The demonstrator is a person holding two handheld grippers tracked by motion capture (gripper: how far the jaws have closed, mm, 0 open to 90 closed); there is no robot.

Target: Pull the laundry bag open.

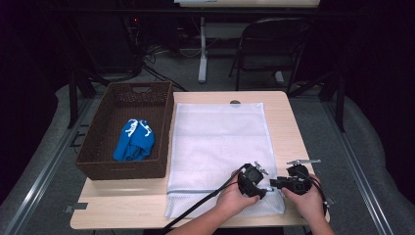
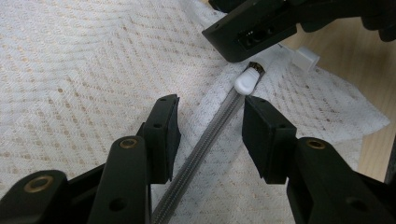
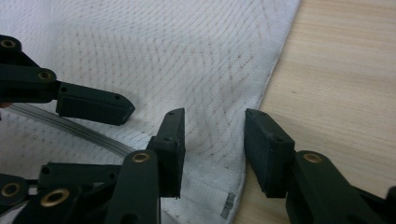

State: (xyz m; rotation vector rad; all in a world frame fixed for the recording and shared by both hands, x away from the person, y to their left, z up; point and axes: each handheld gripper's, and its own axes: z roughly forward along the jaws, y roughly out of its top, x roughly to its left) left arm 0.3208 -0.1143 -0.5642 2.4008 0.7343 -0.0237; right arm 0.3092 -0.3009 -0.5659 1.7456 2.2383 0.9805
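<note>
- A white mesh bag (image 1: 218, 147) lies flat on the table (image 1: 284, 122), just right of a brown basket (image 1: 98, 147) that holds a blue cloth (image 1: 134, 141).
- The bag's zip (image 2: 205, 140) runs along its near edge; the white pull (image 2: 246, 80) sits near the right end of it.
- Both hands work at the bag's near right corner, close together.
- The left gripper (image 2: 210, 128) hovers low over the zip, jaws open with a clear gap, one on each side of the zip line, just short of the pull. They hold nothing.
- The right gripper (image 3: 212, 140) is at the bag's right edge, jaws open about as wide. One jaw is over the mesh, the other over bare wood, with the hem (image 3: 261, 102) between them. Nothing is gripped.
- In the left gripper view, a jaw of the right gripper is just beyond the pull; I cannot tell if it touches.
</note>
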